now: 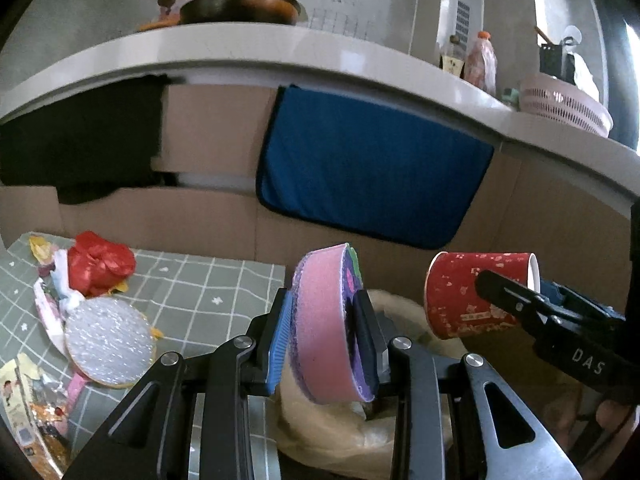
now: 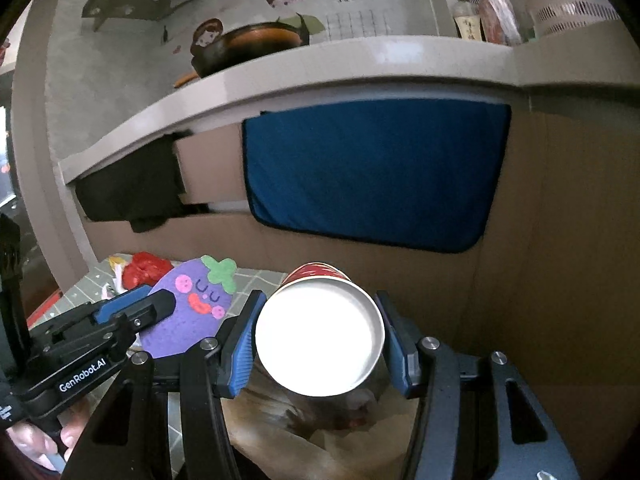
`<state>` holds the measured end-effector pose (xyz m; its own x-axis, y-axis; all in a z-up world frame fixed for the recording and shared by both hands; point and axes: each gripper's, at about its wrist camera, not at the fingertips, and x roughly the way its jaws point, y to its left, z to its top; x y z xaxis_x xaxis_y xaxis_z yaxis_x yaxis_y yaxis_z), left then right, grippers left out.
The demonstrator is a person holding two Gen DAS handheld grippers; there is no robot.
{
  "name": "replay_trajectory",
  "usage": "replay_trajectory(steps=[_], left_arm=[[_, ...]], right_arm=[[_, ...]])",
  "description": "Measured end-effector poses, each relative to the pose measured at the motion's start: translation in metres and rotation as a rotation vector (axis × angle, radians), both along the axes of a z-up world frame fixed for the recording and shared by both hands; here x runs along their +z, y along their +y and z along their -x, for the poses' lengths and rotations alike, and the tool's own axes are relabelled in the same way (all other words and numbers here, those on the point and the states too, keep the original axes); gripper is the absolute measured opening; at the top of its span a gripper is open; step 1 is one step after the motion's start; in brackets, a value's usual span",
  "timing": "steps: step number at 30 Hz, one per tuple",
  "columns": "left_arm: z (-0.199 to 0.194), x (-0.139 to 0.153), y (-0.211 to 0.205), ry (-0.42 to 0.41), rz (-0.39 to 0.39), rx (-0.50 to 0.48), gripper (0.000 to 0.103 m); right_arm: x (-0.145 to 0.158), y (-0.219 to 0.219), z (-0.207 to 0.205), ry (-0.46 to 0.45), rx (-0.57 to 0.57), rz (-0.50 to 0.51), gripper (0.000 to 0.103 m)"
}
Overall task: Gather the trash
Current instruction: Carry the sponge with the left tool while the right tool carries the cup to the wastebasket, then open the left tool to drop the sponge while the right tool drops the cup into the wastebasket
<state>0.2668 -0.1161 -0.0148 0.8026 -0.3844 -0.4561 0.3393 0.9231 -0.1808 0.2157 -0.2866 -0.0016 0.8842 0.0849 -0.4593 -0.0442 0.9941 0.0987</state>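
My left gripper [image 1: 326, 320] is shut on a pink and purple eggplant-face sponge [image 1: 324, 328], held on edge above a tan plastic bag [image 1: 320, 440]. The sponge's purple face [image 2: 188, 308] and the left gripper [image 2: 160, 300] show in the right wrist view. My right gripper [image 2: 320, 336] is shut on a red paper cup [image 2: 320, 332], its white mouth facing the camera, above the same bag [image 2: 288, 420]. The cup [image 1: 472, 292] and right gripper [image 1: 516, 304] show to the right in the left wrist view.
A grey checked mat [image 1: 192, 292] at the left holds a red crumpled bag [image 1: 98, 266], a round bubble-wrap piece [image 1: 110, 346] and snack wrappers [image 1: 28, 412]. Behind are cardboard walls [image 1: 224, 216], a blue cloth [image 1: 372, 164] and a counter edge [image 1: 280, 50] with bottles and a basket.
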Motion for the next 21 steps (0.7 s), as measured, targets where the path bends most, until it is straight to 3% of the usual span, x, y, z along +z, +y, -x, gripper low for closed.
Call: replay_trajectory(steps=[21], left_arm=[[-0.030,-0.039,-0.022,0.120,-0.015,-0.057,0.032]], right_arm=[[-0.046,-0.020,-0.025,0.105,-0.035,-0.031,0.052]])
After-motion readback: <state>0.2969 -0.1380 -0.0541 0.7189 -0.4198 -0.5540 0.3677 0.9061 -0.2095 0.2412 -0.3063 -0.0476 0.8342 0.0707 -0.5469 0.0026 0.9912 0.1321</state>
